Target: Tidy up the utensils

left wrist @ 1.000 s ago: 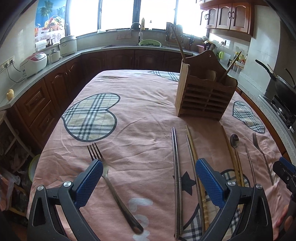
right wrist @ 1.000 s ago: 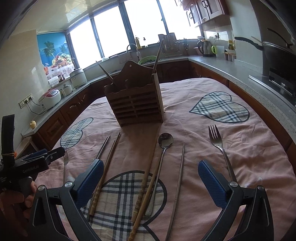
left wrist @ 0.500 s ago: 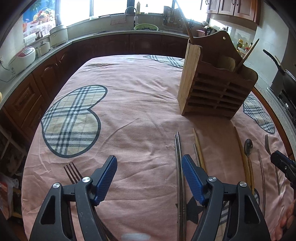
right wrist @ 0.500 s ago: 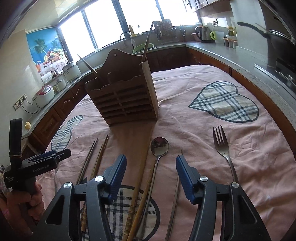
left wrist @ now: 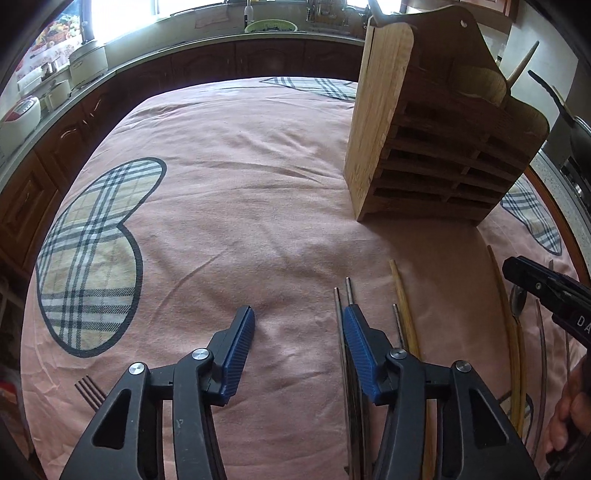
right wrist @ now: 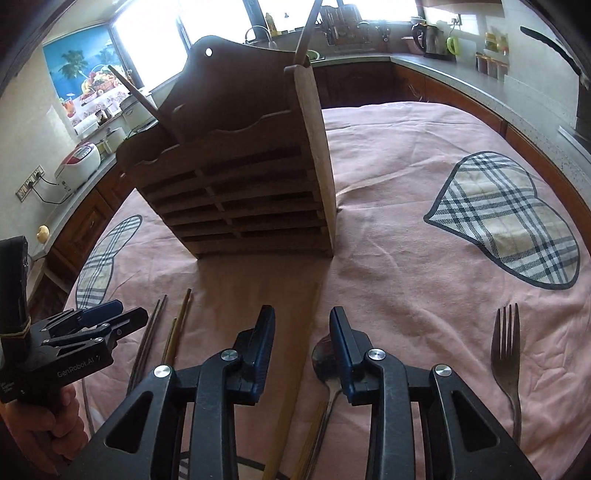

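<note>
My left gripper [left wrist: 297, 321] is low over the pink tablecloth [left wrist: 229, 206]. Its fingers have just been closing and stand partly apart, with only bare cloth between them. The right-hand finger [left wrist: 356, 328] sits just over the two steel chopsticks [left wrist: 341, 295]; I can't tell if it touches them. Nothing is gripped.

Beside those lie a short steel stick [left wrist: 397, 321] and a yellowish wooden chopstick [left wrist: 402, 295]. A fork [left wrist: 88, 389] pokes out by the left arm of the gripper, tines only. At the far right edge of the left view are my right gripper's black body and part of a hand [left wrist: 570, 413].

My right gripper [right wrist: 303, 325] has also just been closing; its fingers are narrowly apart. A long wooden chopstick [right wrist: 308, 332] runs up through the gap, and I can't see the pads pressing it. The spoon bowl [right wrist: 323, 356] is just under the right-hand finger [right wrist: 341, 334], half hidden. Another fork [right wrist: 506, 350] lies apart to the right, tines pointing away from me.

On the left of that view are more chopsticks [right wrist: 159, 314], with the left gripper over them, seen from the side.

Further out the wooden utensil holder [right wrist: 236, 177] stands upright on the table, slatted front facing me. Two wooden sticks [right wrist: 306, 33] lean out of its top. The loose utensils all lie on the cloth in front of it, none touching it.

Beyond are plaid hearts [right wrist: 506, 218] printed on the cloth, then the kitchen counter [right wrist: 461, 70] and windows.
</note>
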{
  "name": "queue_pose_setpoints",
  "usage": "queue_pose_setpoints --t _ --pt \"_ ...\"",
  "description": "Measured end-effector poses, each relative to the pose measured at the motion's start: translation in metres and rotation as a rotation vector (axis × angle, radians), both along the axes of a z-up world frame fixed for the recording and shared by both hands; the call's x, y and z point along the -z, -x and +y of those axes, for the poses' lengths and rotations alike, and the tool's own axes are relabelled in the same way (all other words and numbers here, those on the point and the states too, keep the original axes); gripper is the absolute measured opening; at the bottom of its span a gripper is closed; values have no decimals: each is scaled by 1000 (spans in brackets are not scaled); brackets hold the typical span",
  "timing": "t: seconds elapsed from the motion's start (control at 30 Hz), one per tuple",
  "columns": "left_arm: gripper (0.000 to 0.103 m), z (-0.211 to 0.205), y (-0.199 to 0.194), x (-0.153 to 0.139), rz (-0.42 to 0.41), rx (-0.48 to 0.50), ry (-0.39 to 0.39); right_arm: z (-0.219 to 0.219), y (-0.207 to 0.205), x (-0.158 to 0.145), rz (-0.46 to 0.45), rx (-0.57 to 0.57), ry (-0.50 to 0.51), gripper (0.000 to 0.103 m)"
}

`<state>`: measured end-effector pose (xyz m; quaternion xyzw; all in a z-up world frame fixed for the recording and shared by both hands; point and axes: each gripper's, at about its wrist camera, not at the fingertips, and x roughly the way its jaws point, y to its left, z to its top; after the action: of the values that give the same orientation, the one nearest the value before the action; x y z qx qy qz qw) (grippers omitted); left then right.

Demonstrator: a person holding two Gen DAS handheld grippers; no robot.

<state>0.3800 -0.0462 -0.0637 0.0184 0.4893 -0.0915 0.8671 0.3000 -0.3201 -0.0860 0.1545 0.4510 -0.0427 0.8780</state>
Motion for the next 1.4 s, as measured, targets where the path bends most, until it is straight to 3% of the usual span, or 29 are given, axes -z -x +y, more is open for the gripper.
queue_pose_setpoints --t 0.3,0.4,0.53,0.67,0.97,1.4 --pt "46 -16 -1 3 -8 44 -46 -6 -13 16 42 -2 5 30" --pt "34 -19 2 3 -20 61 -59 -2 -13 16 40 -11 41 28" --pt "7 -20 5 2 -17 70 -43 1 -14 15 50 -19 65 9" --pt "6 -10 14 -8 -23 61 9 2 -7 8 25 -28 10 7" --pt "6 34 52 -52 -72 18 168 9 32 -46 -113 -41 -77 5" --pt "4 68 134 -125 -208 34 265 16 78 -110 -259 -41 -81 5"
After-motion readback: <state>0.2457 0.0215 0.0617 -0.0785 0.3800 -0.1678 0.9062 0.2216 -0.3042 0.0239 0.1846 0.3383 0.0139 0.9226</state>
